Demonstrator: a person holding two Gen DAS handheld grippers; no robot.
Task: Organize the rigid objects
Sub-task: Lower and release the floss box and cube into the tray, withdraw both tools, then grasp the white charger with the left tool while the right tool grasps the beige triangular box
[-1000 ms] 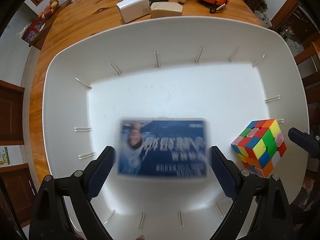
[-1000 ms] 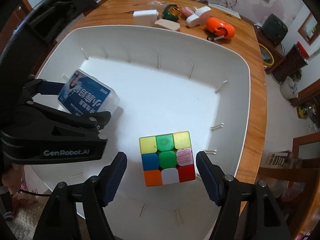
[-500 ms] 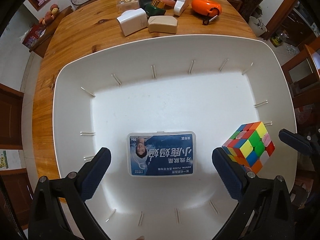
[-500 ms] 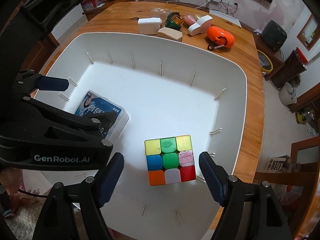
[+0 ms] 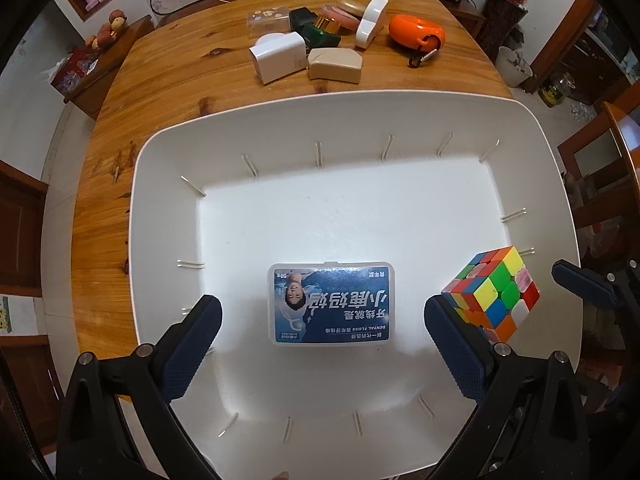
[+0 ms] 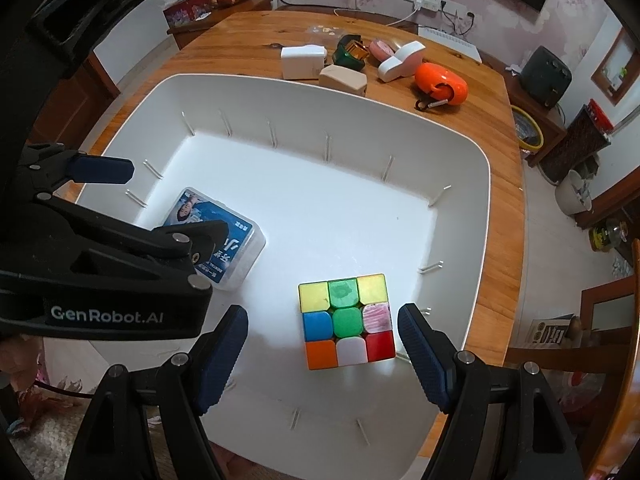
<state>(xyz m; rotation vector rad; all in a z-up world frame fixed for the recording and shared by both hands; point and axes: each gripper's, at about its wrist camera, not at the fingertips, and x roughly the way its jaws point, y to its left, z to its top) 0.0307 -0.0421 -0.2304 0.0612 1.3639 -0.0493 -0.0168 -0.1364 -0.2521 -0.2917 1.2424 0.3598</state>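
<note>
A large white tray point(image 5: 168, 184) point(image 6: 460, 184) sits on the wooden table. A clear dental floss box with a blue label point(image 5: 331, 303) point(image 6: 236, 240) lies flat on the tray floor. A colourful puzzle cube point(image 5: 494, 294) point(image 6: 346, 320) stands to its right. My left gripper point(image 5: 322, 344) is open and empty, raised above the floss box. My right gripper point(image 6: 322, 354) is open and empty, raised above the cube. The left gripper's body hides part of the floss box in the right wrist view.
Beyond the tray lie a white box point(image 5: 278, 56) point(image 6: 302, 63), a beige case point(image 5: 335, 65) point(image 6: 344, 79), a dark green item point(image 5: 316, 30), a white and pink holder point(image 5: 370, 22) point(image 6: 400, 62) and an orange case with a clip point(image 5: 416, 34) point(image 6: 440, 84).
The floss box has left my left gripper and now lies on the tray floor. Both grippers have risen and drawn back from the tray; the cube has not moved.
</note>
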